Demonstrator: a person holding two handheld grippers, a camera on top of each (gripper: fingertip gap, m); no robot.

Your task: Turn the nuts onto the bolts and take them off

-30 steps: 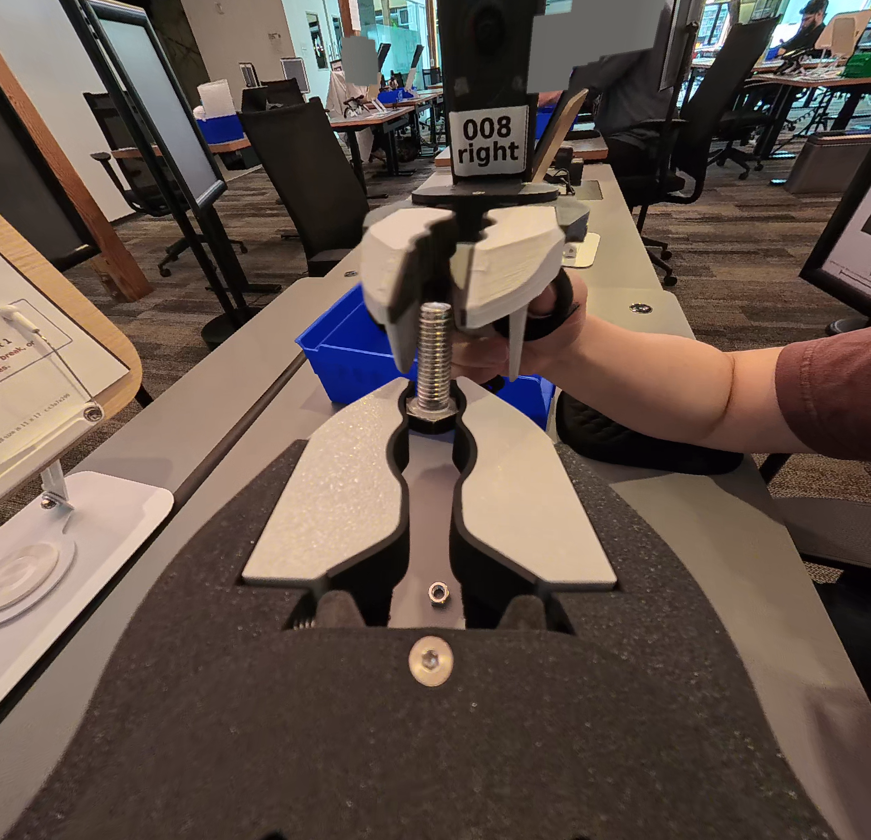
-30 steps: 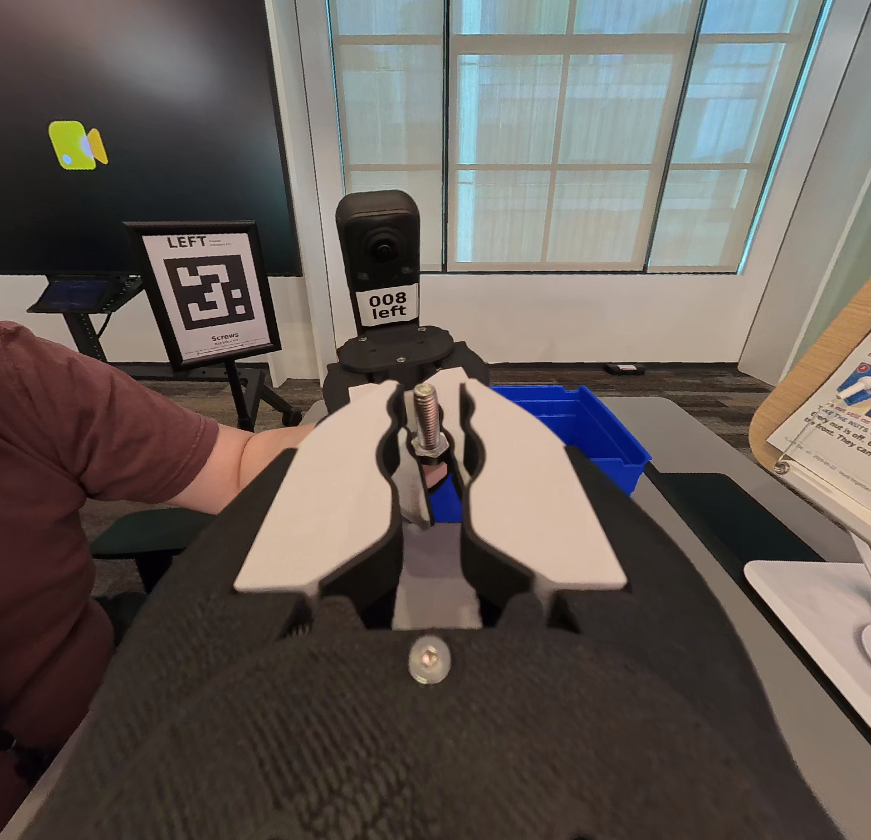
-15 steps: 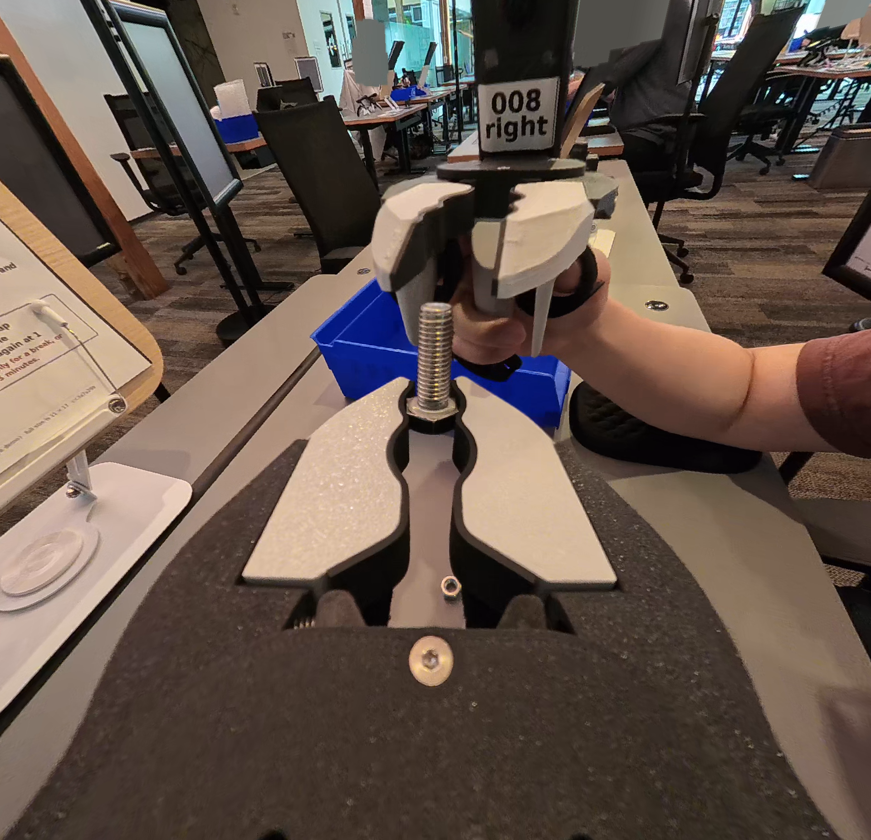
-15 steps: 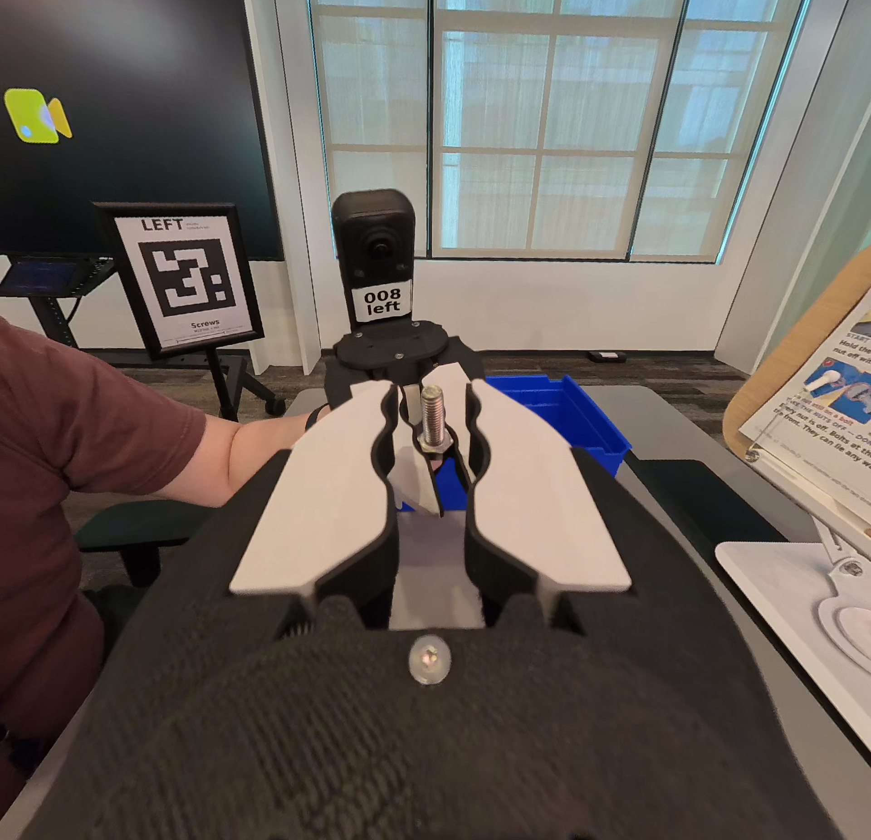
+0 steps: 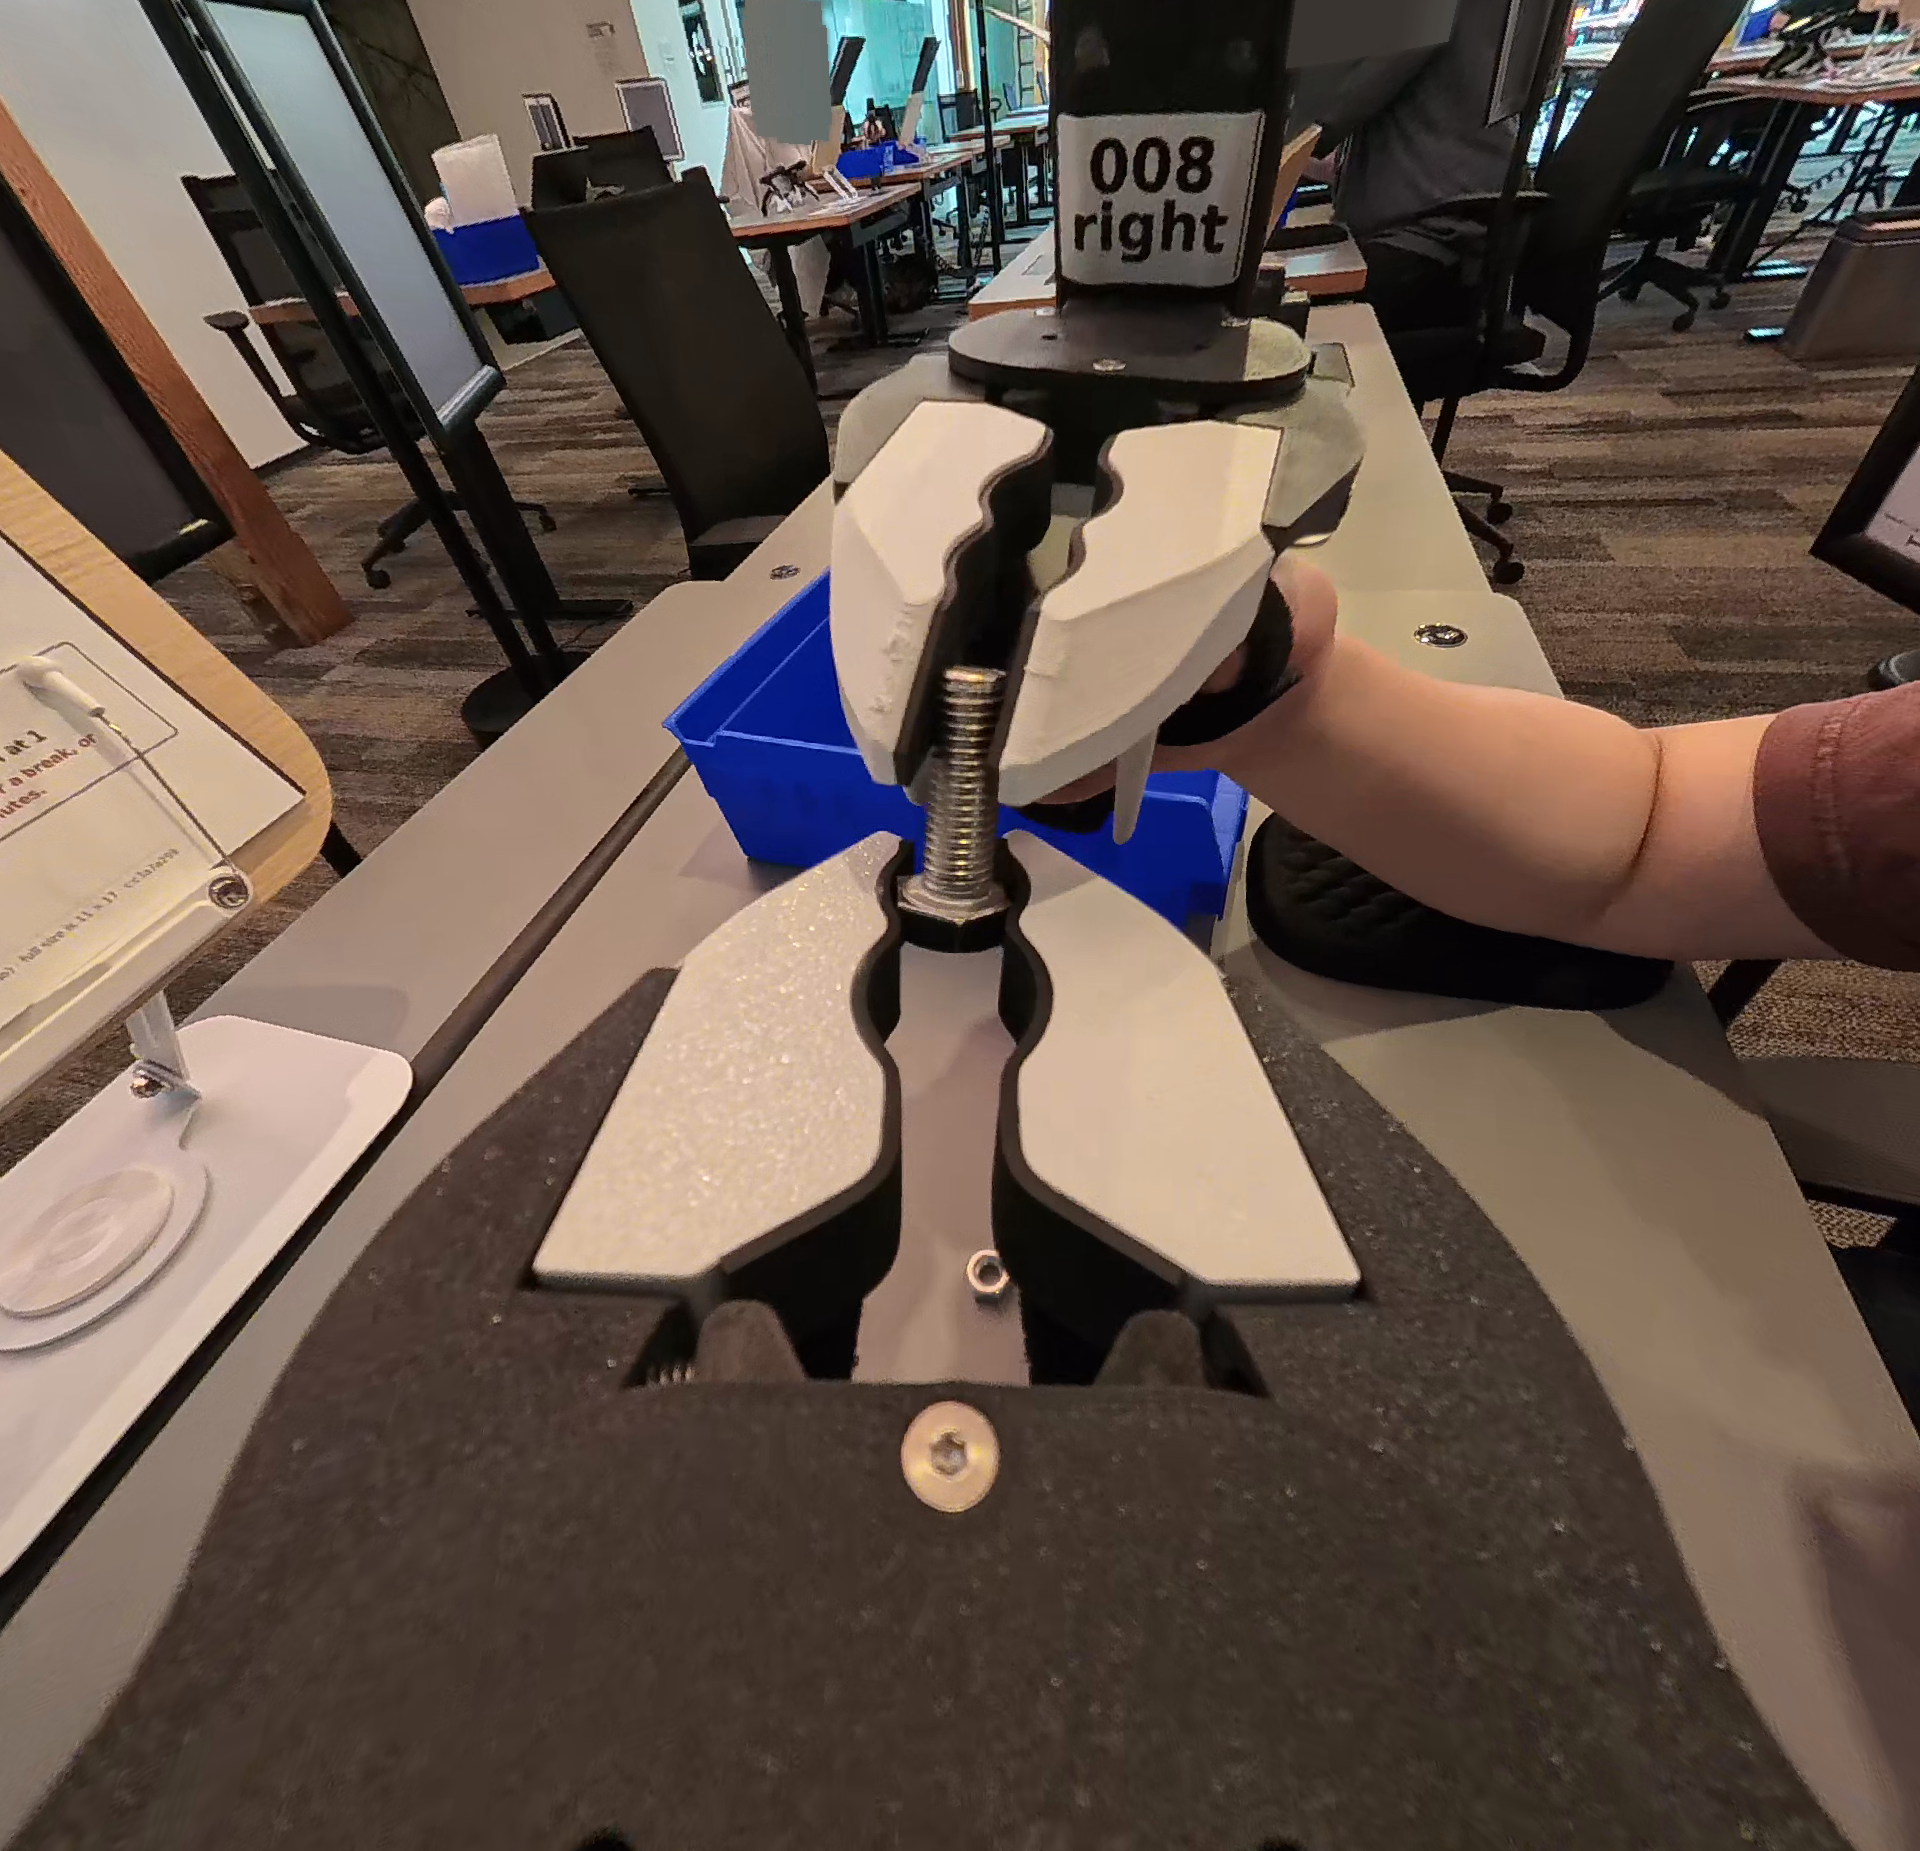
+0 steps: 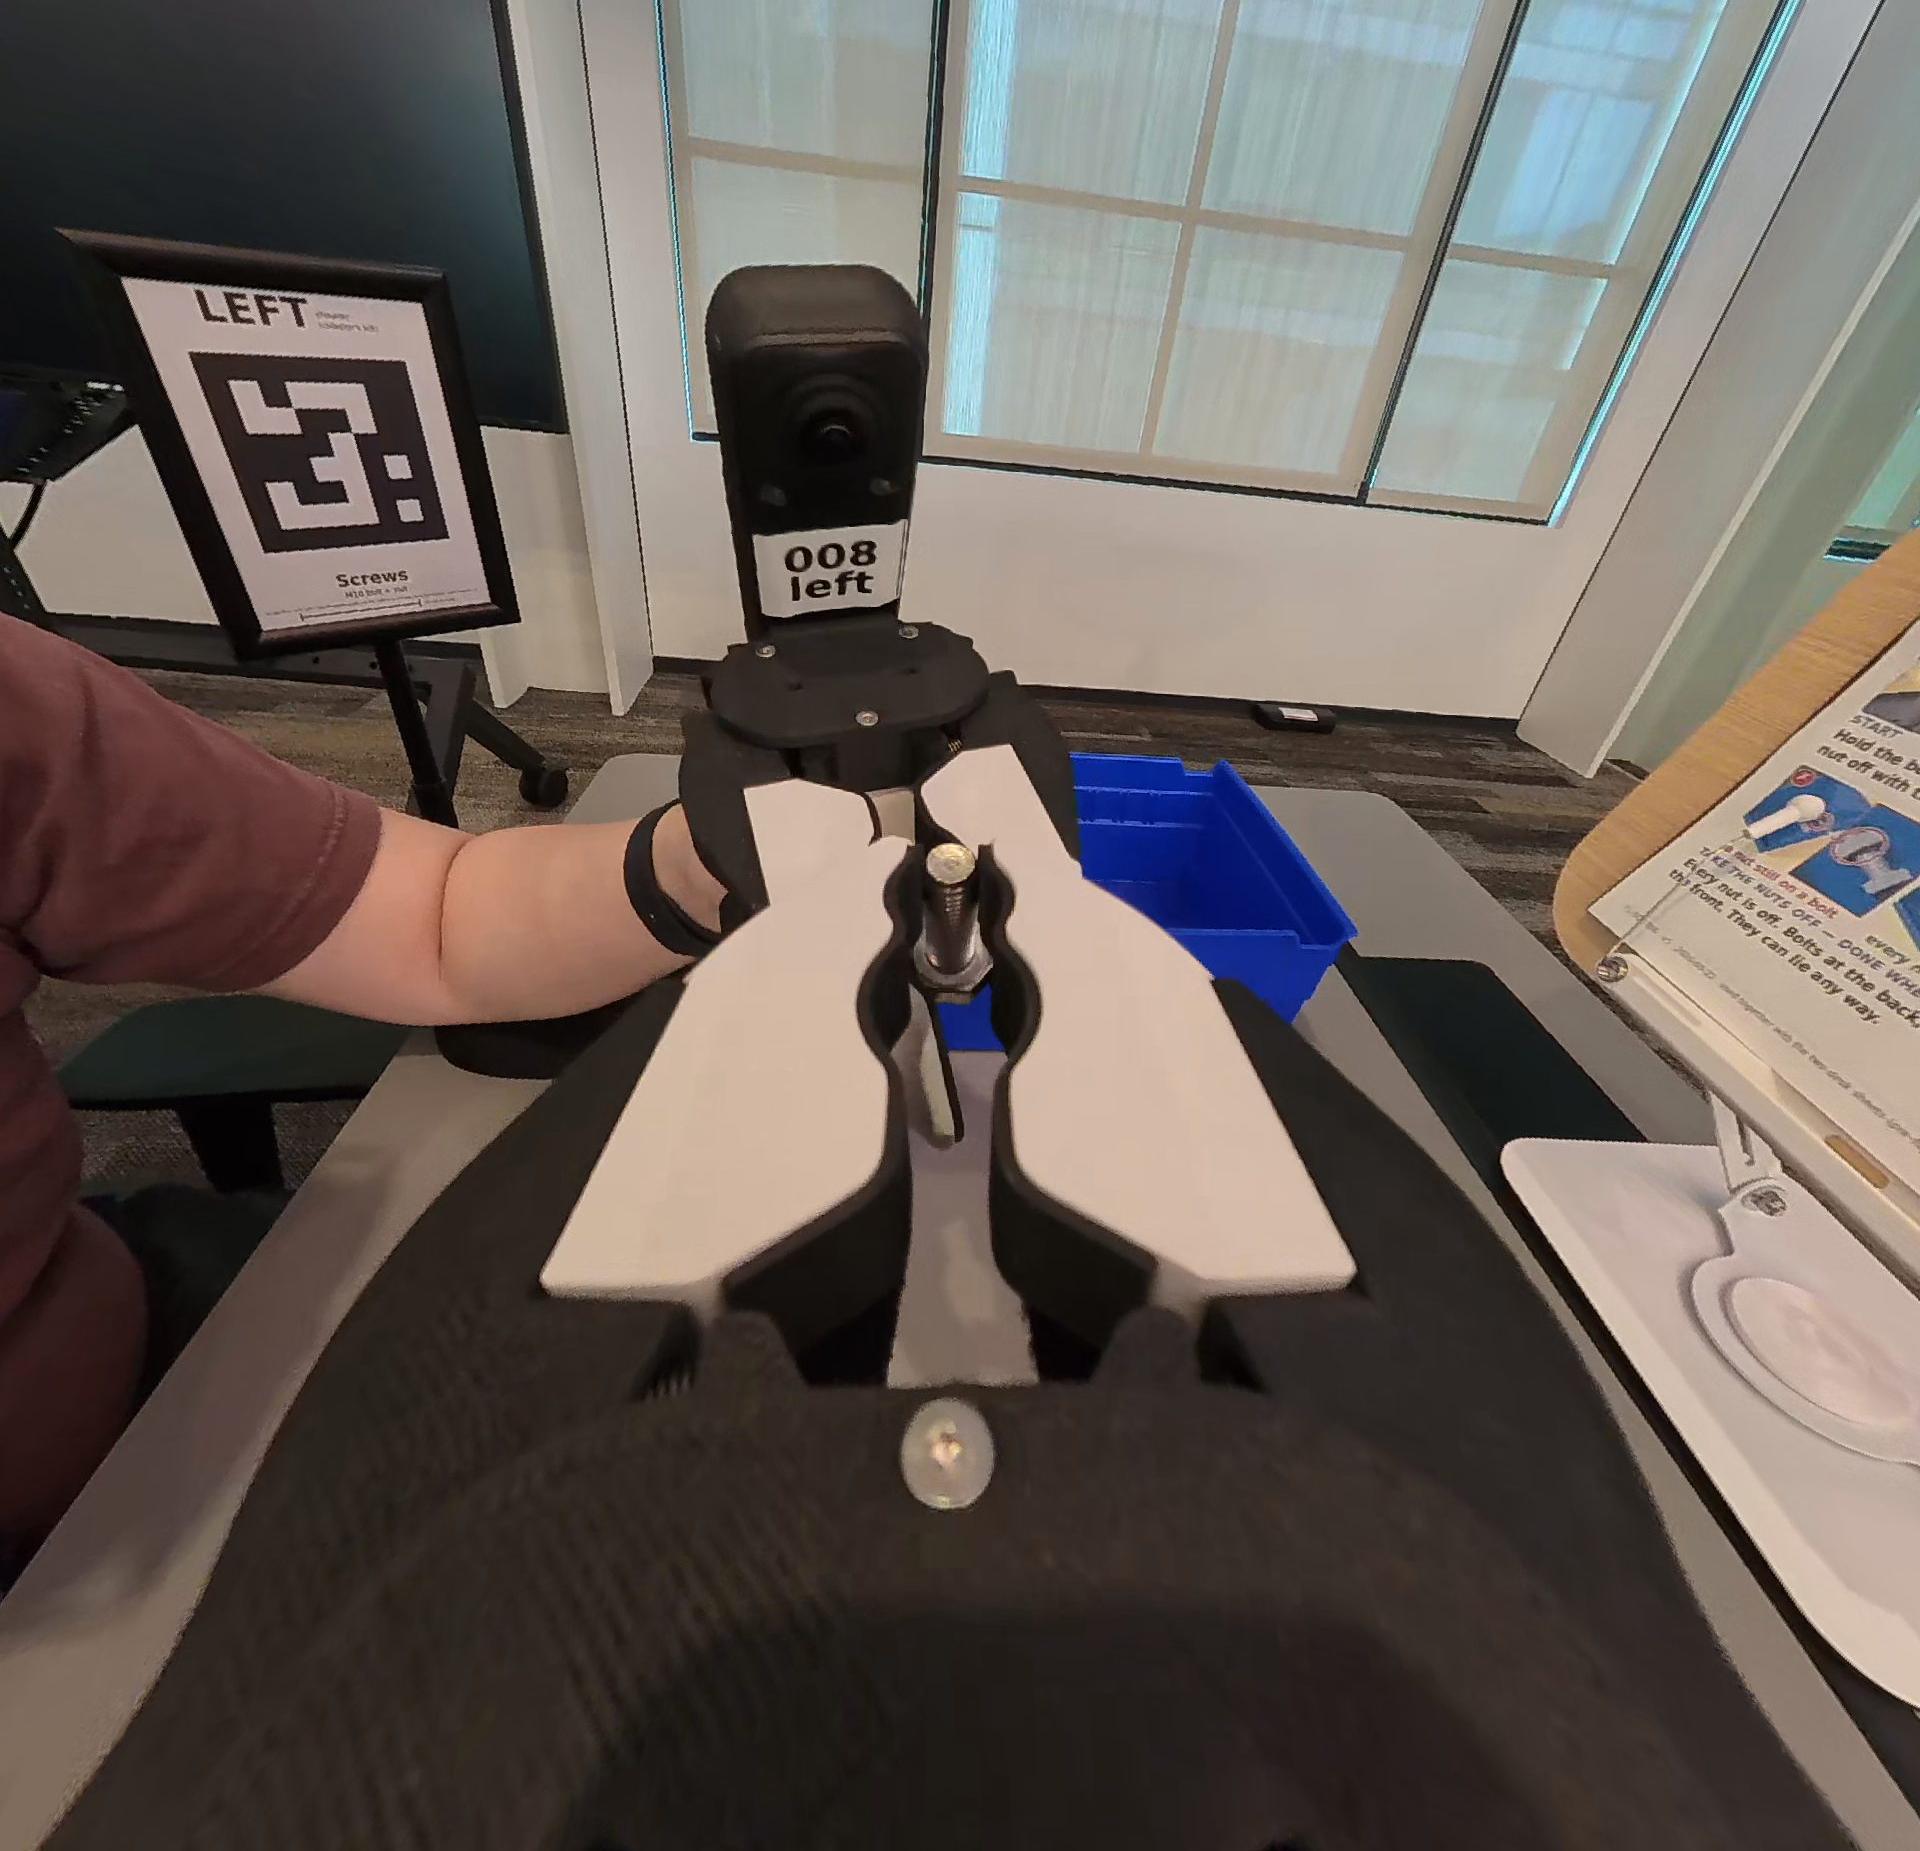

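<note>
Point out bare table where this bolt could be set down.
Bare grey table lies right of the left gripper, below the black pad. Another strip runs between the white stand base and the blue bin. Crowded: the centre, where both grippers meet on the bolt.

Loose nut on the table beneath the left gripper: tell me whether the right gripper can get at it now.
Probably not. The right gripper is closed around the bolt that the left gripper holds, and the left gripper hangs over the loose nut, blocking the way.
</note>
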